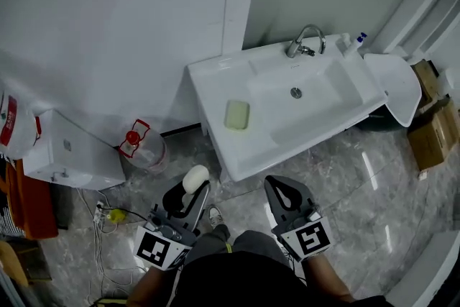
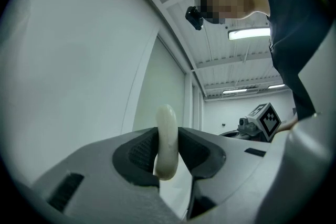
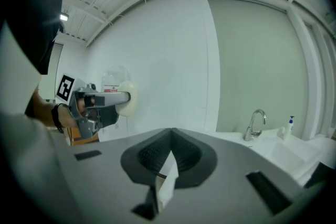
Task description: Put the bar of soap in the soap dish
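One bar of soap (image 2: 167, 136), pale and rounded, is clamped on edge between the pads of my left gripper (image 1: 188, 195), with a good part of it sticking out past the tips. My right gripper (image 3: 170, 150) has its jaws closed together on nothing and sits beside the left one.

From the head view, both hang over the marble floor (image 1: 374, 176) in front of the white sink (image 1: 215, 83). So the soap is well apart from the green soap dish (image 1: 237, 114), which lies on the flat ledge left of the basin.

I judge I'm in the carry, with nothing delivered yet. To do it well, I'd bring the left gripper forward over the sink's front rim, high enough for the protruding soap to clear it. Then I'd stop directly above the dish.

The bar is pinched narrow side up, so I'd tip the wrist until its broad face looks down at the dish. I'd lower until it rests, then let the jaws part.

Soap is slippery, I reckon, so no jerks and no squeezing harder. The right gripper should stay out of the way, clear of the tap (image 1: 305, 43).
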Demonstrator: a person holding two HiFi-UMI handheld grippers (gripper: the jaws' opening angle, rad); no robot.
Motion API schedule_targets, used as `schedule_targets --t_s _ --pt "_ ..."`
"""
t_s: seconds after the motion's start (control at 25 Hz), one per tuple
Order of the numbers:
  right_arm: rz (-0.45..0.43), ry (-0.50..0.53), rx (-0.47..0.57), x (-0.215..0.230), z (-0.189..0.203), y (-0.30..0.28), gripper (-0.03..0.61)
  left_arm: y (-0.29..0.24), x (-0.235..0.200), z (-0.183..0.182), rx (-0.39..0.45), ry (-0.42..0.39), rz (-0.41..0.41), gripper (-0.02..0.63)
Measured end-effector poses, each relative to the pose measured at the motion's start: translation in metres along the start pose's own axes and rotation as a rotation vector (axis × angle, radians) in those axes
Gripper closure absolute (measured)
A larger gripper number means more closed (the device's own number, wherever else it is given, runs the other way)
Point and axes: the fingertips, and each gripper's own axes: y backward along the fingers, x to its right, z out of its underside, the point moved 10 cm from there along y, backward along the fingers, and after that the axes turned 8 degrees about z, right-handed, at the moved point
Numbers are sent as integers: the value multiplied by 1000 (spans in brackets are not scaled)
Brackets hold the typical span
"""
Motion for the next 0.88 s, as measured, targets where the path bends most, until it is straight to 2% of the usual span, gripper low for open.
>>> schedule_targets --t_s 0.12,0.4,0.72,0.88 --pt "19 -5 -19 8 0 -12 568 -12 -15 9 -9 43 6 505" --pt "53 -7 -22 40 -3 -32 567 -49 -34 18 -27 76 34 505" --pt "-7 10 26 100 -4 -58 567 -106 -35 18 -32 47 1 505" --pt "-41 15 64 128 -10 -77 566 -139 -37 8 -14 -3 12 505"
